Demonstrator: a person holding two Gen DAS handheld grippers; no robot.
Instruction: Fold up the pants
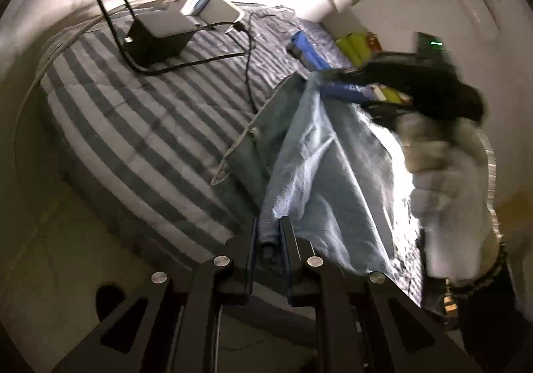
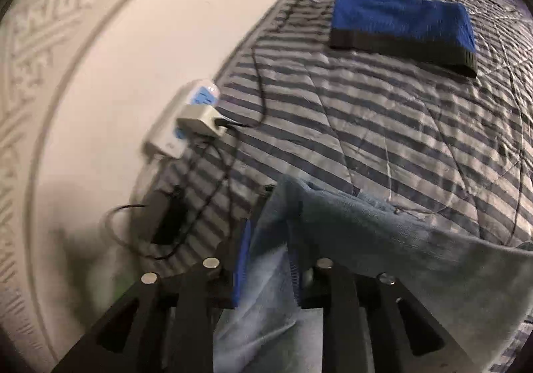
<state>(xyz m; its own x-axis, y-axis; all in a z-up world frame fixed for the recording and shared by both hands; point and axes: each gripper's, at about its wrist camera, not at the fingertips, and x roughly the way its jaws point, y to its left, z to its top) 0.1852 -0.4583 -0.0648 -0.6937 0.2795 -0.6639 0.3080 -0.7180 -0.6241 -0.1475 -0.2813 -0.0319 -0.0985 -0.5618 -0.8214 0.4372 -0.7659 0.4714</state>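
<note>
In the left wrist view the pants (image 1: pixel 319 153), a pale blue soft fabric, hang in the air above the striped quilt (image 1: pixel 133 126), stretched between the two tools. The left gripper (image 1: pixel 269 233) sits at about six o'clock in the frame, its jaws drawn close together and pinching a rolled edge of the cloth between them. At roughly two o'clock the right gripper (image 1: pixel 336 80) is seen from outside, held in a gloved hand (image 1: pixel 443 180), and another part of the garment's edge runs up to its tips; how firmly it grips cannot be read from here because of blur. A black power brick (image 1: pixel 160 36) with its cable lies at eleven o'clock on the quilt, well apart from the pants.

In the right wrist view the right gripper (image 2: pixel 266 239) occupies six o'clock, and blue fabric fills the narrow gap between its fingers, so it is clamped on the pants (image 2: pixel 383 233), which drape away toward four o'clock over the quilt. A folded blue garment (image 2: pixel 403 26) (with a dark band along one side) rests at one o'clock, far from the work. A white charger (image 2: pixel 200 116) lies at nine o'clock by the bed's edge.

Judged from this, the folding is early or midway: the pants are lifted and held at two points, not yet laid flat, and no finished fold is visible.
</note>
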